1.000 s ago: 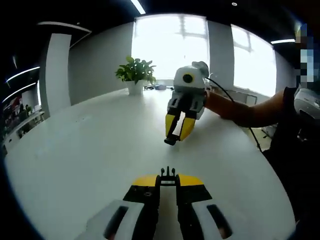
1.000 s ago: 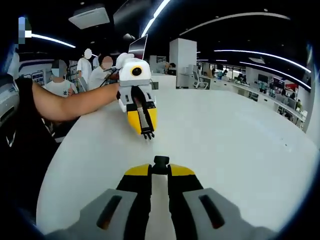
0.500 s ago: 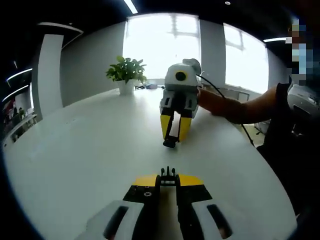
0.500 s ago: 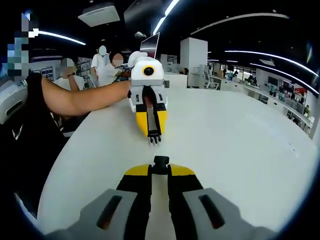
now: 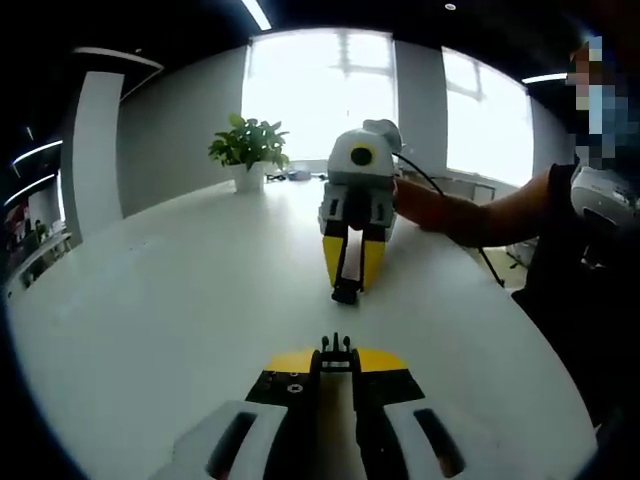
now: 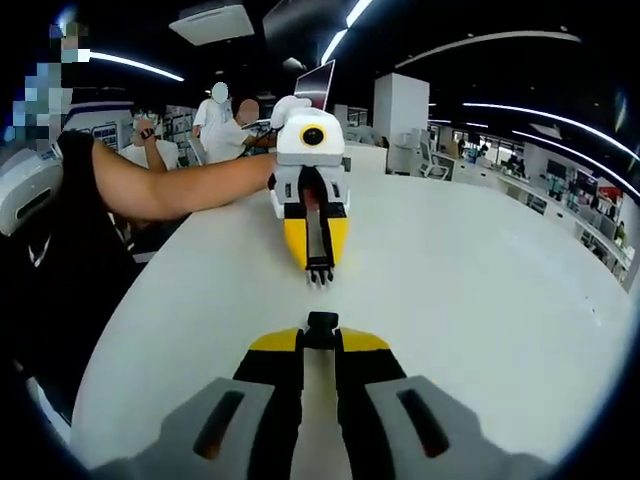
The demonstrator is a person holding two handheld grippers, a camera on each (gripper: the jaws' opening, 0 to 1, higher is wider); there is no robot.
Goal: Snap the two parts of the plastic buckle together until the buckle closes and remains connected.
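- Left gripper (image 5: 337, 358), bottom centre of the left gripper view: jaws closed narrowly on the pronged buckle part (image 5: 337, 349).
- Right gripper (image 6: 320, 335), bottom centre of the right gripper view: jaws clamped on the socket buckle part (image 6: 321, 322).
- The two parts face each other near mid-frame, apart, above the white table (image 5: 160, 300).
- Potted plant (image 5: 246, 150), upper left of the left gripper view.

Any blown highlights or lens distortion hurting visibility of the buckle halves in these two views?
Left gripper view: the bright windows are blown out, yet the black pronged buckle half in the left tool stays sharp. Right gripper view: even ceiling light, the black socket buckle half in the right tool is clear; fisheye bends the white table edge.
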